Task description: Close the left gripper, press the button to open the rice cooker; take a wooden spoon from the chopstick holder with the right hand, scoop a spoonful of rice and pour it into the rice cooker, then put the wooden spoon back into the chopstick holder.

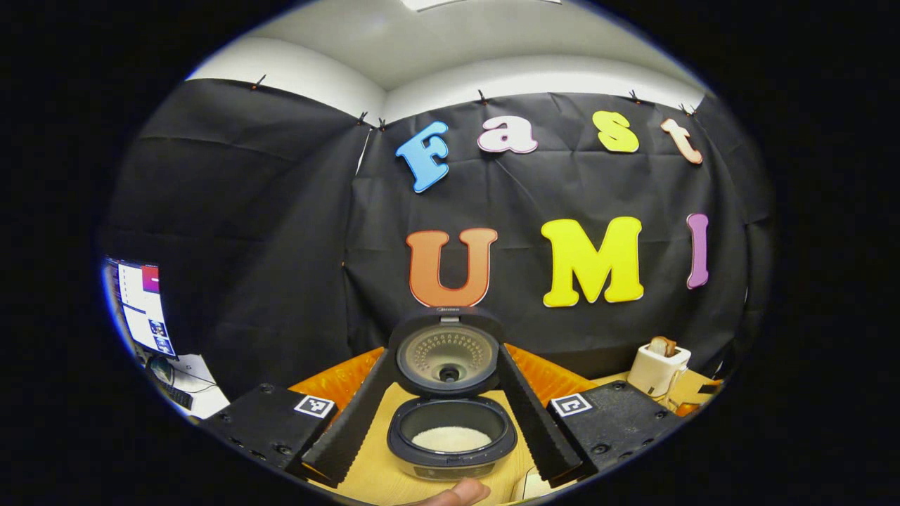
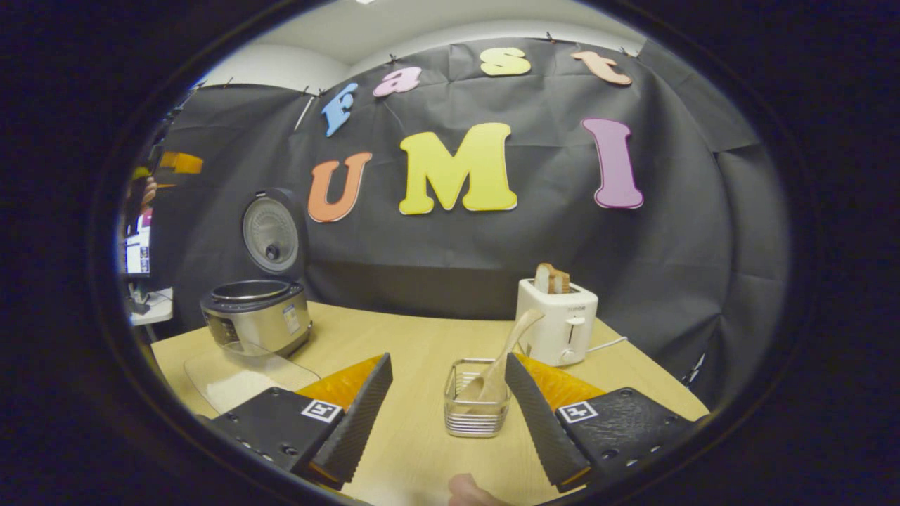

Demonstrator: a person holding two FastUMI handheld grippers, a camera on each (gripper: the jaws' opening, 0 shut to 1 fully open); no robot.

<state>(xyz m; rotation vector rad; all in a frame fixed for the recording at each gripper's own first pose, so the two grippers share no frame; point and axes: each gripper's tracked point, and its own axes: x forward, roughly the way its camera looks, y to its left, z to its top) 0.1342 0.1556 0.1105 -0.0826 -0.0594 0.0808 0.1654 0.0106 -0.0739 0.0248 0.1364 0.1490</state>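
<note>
Wooden spoon [image 2: 500, 365] back in holder [image 2: 477, 407] | cooker [image 1: 450, 436] open, rice inside | both grippers wide, empty | we judge task done; next, withdraw.

My ridged, matt fingers [image 2: 365, 414] hang over a pale, smooth wooden table [image 2: 415, 337]. The round rice cooker [image 2: 256, 316] has a brushed-metal body and a dark plastic rim — glossy. The small wire-metal chopstick holder [image 2: 477, 407] gleams around a pale wooden spoon [image 2: 503, 358]; the white toaster [image 2: 559, 320] looks like smooth plastic.
</note>
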